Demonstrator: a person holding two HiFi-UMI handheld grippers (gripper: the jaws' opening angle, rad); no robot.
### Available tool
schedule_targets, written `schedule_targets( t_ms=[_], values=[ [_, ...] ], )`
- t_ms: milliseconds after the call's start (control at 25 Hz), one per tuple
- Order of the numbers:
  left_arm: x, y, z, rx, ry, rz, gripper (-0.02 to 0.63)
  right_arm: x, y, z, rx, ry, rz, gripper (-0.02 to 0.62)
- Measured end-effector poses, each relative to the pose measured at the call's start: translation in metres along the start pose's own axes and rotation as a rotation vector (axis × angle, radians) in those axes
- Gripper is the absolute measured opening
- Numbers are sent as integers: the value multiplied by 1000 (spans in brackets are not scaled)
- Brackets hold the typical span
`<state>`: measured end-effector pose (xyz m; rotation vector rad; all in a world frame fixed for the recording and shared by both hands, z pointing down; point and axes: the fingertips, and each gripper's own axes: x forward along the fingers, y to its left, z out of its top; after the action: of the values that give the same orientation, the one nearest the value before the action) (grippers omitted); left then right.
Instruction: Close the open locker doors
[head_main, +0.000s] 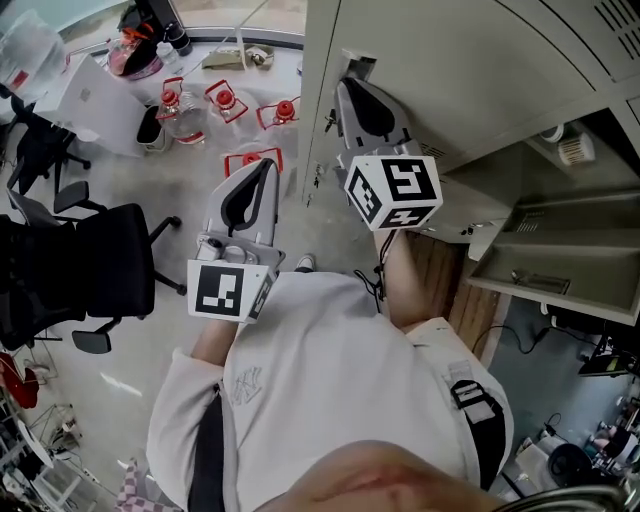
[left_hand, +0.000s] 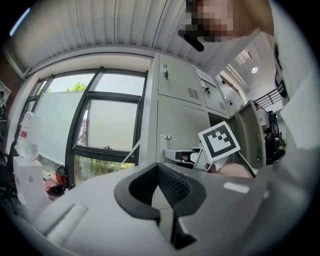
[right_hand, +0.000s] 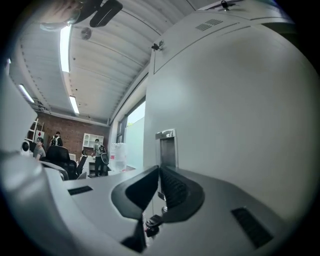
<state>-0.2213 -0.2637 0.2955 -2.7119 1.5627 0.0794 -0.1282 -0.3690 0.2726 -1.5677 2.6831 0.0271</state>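
Right gripper view has the right gripper (right_hand: 159, 171) with jaws clenched on nothing, their tips just short of the metal latch (right_hand: 166, 144) on a grey locker door (right_hand: 240, 120). In the head view, the left gripper (head_main: 264, 168), jaws likewise pressed together and empty, hangs apart from the lockers. An open locker (head_main: 570, 245) gapes further right.

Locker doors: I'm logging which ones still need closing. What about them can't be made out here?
- Head view: the open locker compartment is cut off by the right edge.
- Left gripper view: the open door is partly hidden by the right gripper and its marker cube.
- Right gripper view: the grey door fills the frame, edges cut off; latched or ajar is unclear.
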Motion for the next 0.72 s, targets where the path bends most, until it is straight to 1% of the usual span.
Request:
schedule_targets(
  t_ms=[160,520,720],
  values=[
    [3,2,3,-8,-7,-10,2,1,2,1,-16,1,-6,21],
    [6,-2,3,-13,-8,-30,2,-10,5,5,-1,-3,-8,21],
    [6,-12,8,-5,-15,-56,2,-38,15,21,31,-46,32,21]
  ],
)
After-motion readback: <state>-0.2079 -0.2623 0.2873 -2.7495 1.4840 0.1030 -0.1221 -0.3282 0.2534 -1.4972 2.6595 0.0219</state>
